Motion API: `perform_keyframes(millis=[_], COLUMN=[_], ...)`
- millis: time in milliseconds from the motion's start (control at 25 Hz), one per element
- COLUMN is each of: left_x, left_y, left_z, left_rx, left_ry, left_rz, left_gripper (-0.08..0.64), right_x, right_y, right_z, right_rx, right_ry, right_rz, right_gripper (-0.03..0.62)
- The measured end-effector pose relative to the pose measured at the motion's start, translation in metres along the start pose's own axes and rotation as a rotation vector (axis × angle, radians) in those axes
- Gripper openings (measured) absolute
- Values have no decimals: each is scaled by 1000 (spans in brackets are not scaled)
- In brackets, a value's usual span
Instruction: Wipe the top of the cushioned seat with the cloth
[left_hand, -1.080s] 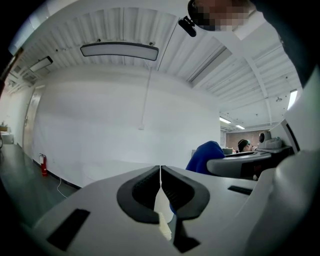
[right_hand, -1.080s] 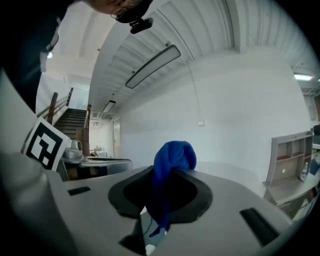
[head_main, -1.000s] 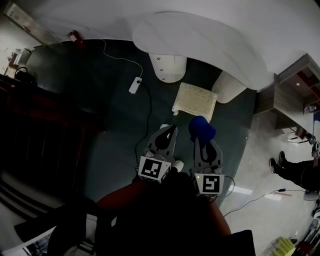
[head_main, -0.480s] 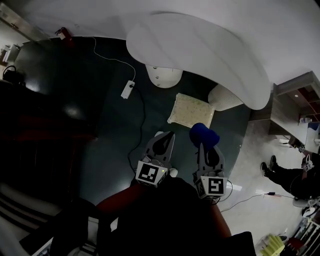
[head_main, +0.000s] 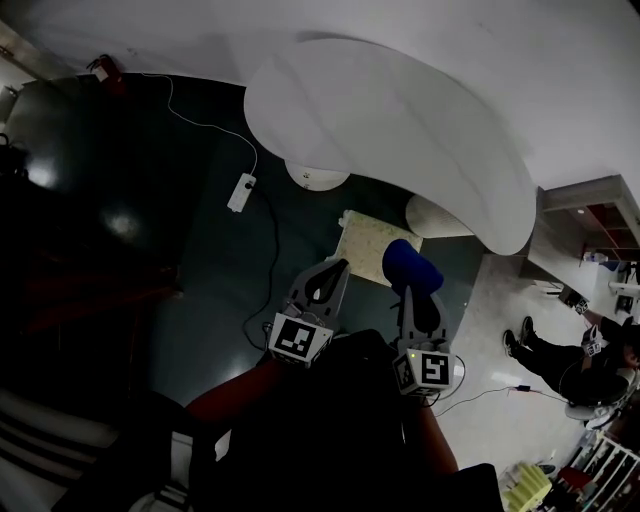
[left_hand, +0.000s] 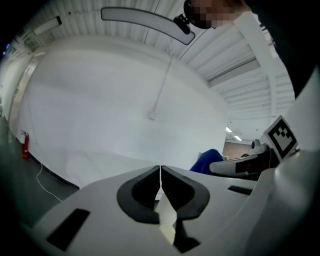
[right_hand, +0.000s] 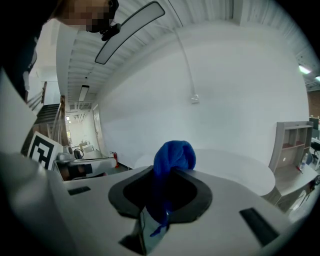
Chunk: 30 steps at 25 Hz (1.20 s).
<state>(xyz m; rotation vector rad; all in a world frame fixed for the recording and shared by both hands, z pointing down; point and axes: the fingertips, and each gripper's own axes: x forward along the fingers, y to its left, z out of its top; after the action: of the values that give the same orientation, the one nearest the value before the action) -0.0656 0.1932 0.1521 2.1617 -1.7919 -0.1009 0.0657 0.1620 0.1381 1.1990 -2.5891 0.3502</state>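
1. Check the left tool (left_hand: 160, 172) in the left gripper view. Its jaws meet along a thin line, with nothing gripped between them.
2. Check the right tool (right_hand: 167, 172) in the right gripper view. Its jaws are clamped on the blue cloth (right_hand: 172, 160). The cloth bunches up above the jaw tips, and a short tail hangs down between them.
3. Locate both tools in the head view. The left tool (head_main: 340, 265) and the right tool (head_main: 410, 288) lie side by side, close to your body, and both point away from you. Each carries its marker cube (head_main: 300, 338) at the near end.
4. Locate the cloth (head_main: 410, 262) in the head view. It sits at the tip of the right tool and overlaps the near right corner of the cushioned seat (head_main: 370, 238). You cannot tell from this view whether the cloth touches the seat.
5. Locate the cushioned seat. It is a pale, square pad standing on the dark floor (head_main: 200, 260). It sits just ahead of the tools, between two white pedestals (head_main: 318, 177) of the desk (head_main: 400, 120), and the desk edge covers its far side.
6. Note the surroundings. A white power strip (head_main: 240, 192) and its cable lie on the floor to the left of the seat. A person (head_main: 560, 350) sits at the right edge of the view. In the right gripper view, a shelf unit (right_hand: 292, 145) stands to the right of the desk.
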Motion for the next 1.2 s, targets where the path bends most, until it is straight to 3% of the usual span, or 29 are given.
perform_keyframes(millis=[200,440,640,800,960,1200], left_x=[18,32,53,76,107,130], left_y=[13,34,54,69,77,85], left_z=[-16,-40,-54,-81,-91,-136], left_rx=[15,-29,50,-22,-2,-56], left_ry=[64,102,163,170,177,221], left_rz=[-63,-8,20,83,121,156], left_gripper=[20,20,20,20,20,20], right_x=[55,100,135,161,191,238], right_y=[16,14,-3,-19,-36,-50], right_z=[-33,-76,-106,-132,-155,-208], right_rx=[20,5,10,48,87,169], right_ry=[52,118,164,240,274,329], right_rz=[74,131,154,183,223,281], right_gripper=[91,91,91,92,92,92])
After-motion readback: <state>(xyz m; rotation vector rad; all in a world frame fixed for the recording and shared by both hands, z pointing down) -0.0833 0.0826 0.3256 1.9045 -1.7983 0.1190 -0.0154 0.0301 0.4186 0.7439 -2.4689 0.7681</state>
